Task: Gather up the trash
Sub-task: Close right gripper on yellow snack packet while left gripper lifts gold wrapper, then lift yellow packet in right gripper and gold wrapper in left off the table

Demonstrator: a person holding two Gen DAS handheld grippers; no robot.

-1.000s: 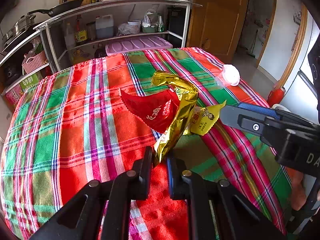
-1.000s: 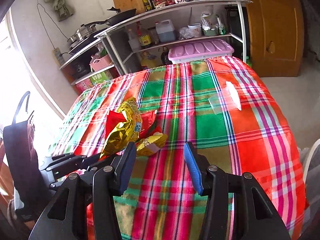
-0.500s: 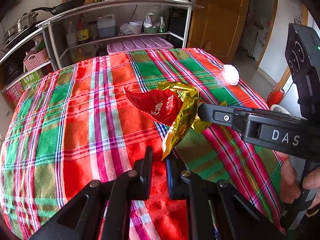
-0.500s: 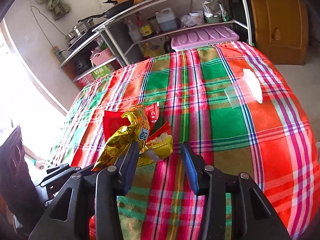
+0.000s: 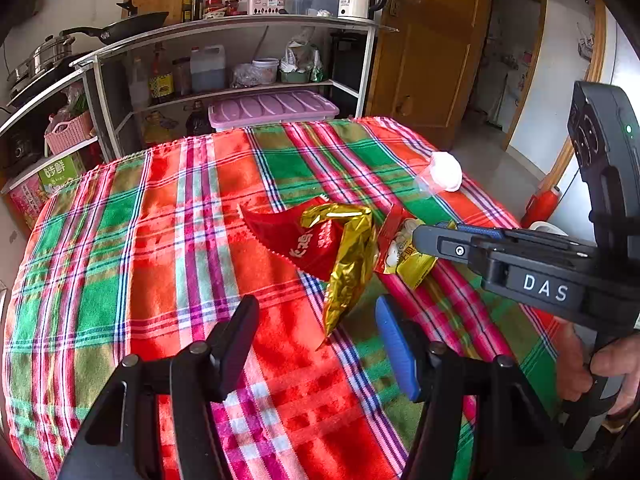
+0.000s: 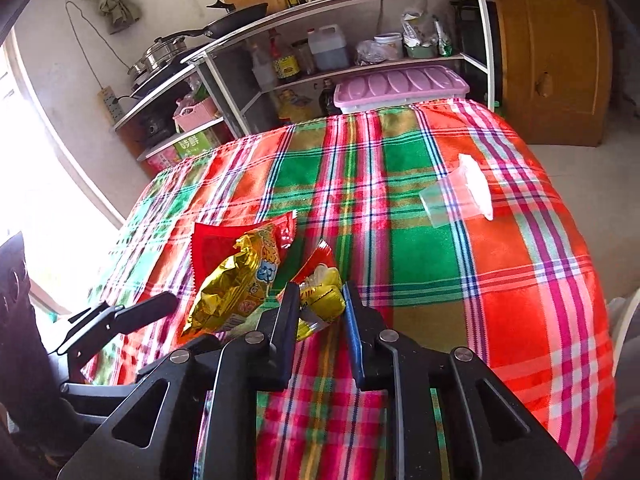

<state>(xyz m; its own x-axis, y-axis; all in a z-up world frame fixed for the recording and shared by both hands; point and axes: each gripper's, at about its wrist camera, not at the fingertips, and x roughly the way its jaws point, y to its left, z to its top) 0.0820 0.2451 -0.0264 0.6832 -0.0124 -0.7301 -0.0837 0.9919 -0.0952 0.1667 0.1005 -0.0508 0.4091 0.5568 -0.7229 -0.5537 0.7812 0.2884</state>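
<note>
My left tool (image 5: pixel 316 332) open, fingers wide apart, nothing held. Gold wrapper (image 5: pixel 350 264) just ahead of it on bench (image 5: pixel 120 240), long axis running from tool toward far edge. My right tool (image 6: pixel 320 300) gripping yellow wrapper (image 6: pixel 322 300), red end pointing at far edge. Red wrapper (image 5: pixel 296 236) flat under gold one. Clear plastic cup (image 6: pixel 456 196) on its side near right edge.

Gold wrapper (image 5: pixel 352 264), red packet (image 5: pixel 298 240), plaid tablecloth (image 5: pixel 160 240)
</note>
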